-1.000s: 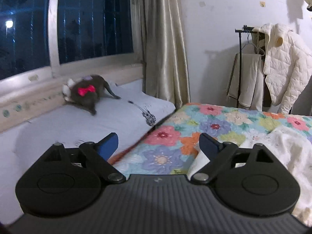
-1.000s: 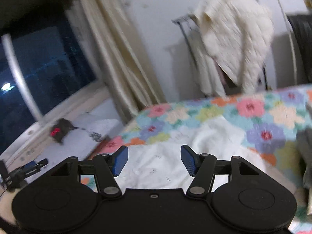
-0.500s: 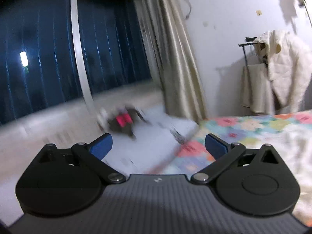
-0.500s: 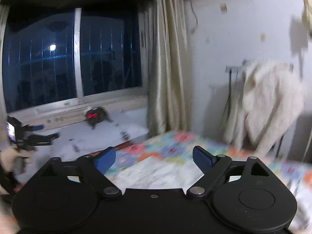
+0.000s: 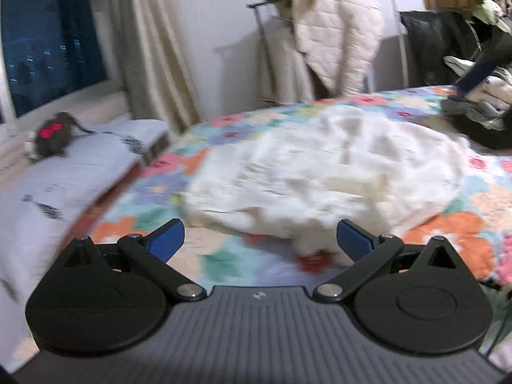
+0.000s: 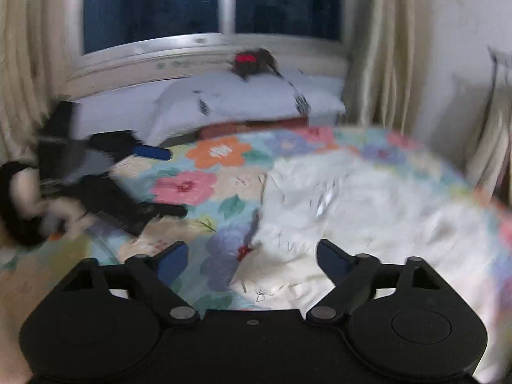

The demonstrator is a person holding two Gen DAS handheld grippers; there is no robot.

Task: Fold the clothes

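The left gripper (image 5: 259, 240) has its blue fingers (image 5: 166, 240) spread wide with nothing between them, low in the frame above the flowered bedspread (image 5: 448, 224). Just beyond its tips, in the middle of the left wrist view, lies the white garment (image 5: 320, 166), crumpled in a loose heap on the bed. The right gripper (image 6: 252, 259) is also spread and empty; its fingers hang over the near edge of the same white garment (image 6: 368, 208), which fills the right half of that frame. At the left of that view the other gripper (image 6: 105, 160) is seen blurred, held by a hand (image 6: 48, 211). Farther back are a pillow (image 6: 240, 99), a dark plush toy (image 6: 252, 60) with red bow under the window (image 6: 153, 3), and in the upper right of the left view a quilted jacket (image 5: 336, 28) on a rack
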